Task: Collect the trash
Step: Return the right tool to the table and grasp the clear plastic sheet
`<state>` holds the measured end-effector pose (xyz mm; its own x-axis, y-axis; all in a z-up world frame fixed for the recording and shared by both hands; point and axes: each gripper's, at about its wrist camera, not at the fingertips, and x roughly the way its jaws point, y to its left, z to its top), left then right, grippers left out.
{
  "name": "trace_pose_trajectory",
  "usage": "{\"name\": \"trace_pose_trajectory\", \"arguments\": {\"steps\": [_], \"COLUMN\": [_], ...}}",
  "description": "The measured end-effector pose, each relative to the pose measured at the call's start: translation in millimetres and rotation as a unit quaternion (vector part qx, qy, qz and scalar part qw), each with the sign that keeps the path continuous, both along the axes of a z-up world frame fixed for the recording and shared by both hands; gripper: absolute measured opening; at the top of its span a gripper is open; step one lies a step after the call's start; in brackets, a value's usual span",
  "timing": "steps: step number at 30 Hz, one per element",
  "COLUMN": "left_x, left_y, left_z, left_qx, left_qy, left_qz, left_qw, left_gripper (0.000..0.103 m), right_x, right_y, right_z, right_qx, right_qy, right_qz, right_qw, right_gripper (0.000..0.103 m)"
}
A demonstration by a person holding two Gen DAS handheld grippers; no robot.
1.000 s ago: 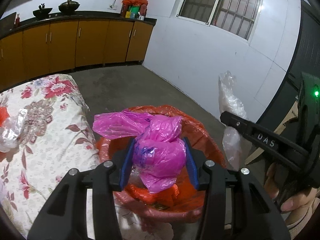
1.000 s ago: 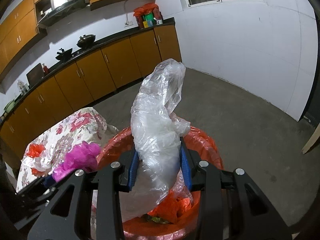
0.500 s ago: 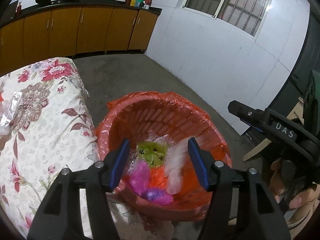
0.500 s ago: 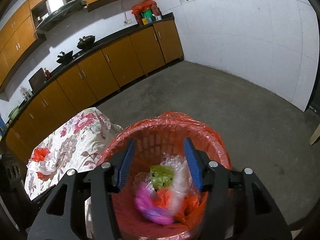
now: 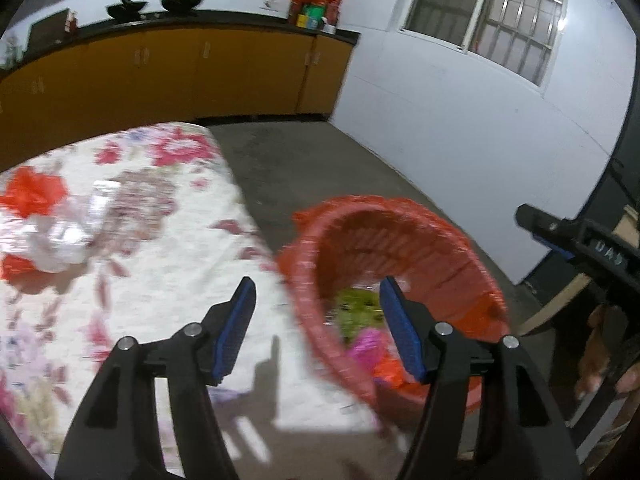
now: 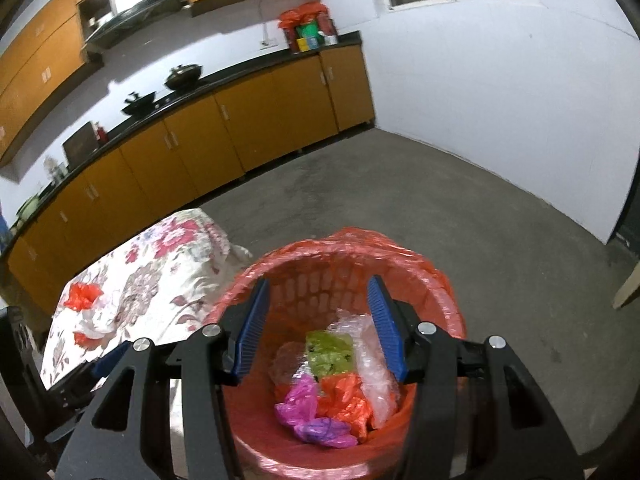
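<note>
Red-lined trash basket [image 6: 432,280] stands upright on the floor, holding pink bag [image 6: 300,404], green wrapper [image 6: 328,350], clear plastic [image 6: 372,364].

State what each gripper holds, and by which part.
Nothing. The left gripper, jaws opening, and the right gripper are both empty above the basket.

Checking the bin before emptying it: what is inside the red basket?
Inside the red basket, lined with a red bag, lie a pink bag, crumpled clear plastic, a green wrapper and red plastic. Whatever is beneath this pile is covered.
</note>
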<state>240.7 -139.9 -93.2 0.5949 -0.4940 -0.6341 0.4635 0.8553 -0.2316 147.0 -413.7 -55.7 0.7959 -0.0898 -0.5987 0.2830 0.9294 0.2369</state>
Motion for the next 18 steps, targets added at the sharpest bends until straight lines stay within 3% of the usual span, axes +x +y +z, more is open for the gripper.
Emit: {"name": "trace_pose_trajectory", "arguments": {"steps": [9,18], "left_x": [1.2,-1.5], "left_y": [103.2,207.9], "left_z": [-0.6,2.5], "left_qx": [0.043,0.056], "left_qy": [-0.028,-0.043], "left_qz": [0.109,0.237], "left_qw": [0.9927,0.9689], "left_gripper": [0.068,0.068], "right_x": [34.1,73.4], "right_y": [82.8,189.4], "right_z": [0.9,-10.4], "right_qx": [-0.015,-0.027], "right_qy": [0.01,0.027], "right_qz": [0.104,0.204], "right_qw": [0.994,0.978], "right_gripper": [0.052,0.052]}}
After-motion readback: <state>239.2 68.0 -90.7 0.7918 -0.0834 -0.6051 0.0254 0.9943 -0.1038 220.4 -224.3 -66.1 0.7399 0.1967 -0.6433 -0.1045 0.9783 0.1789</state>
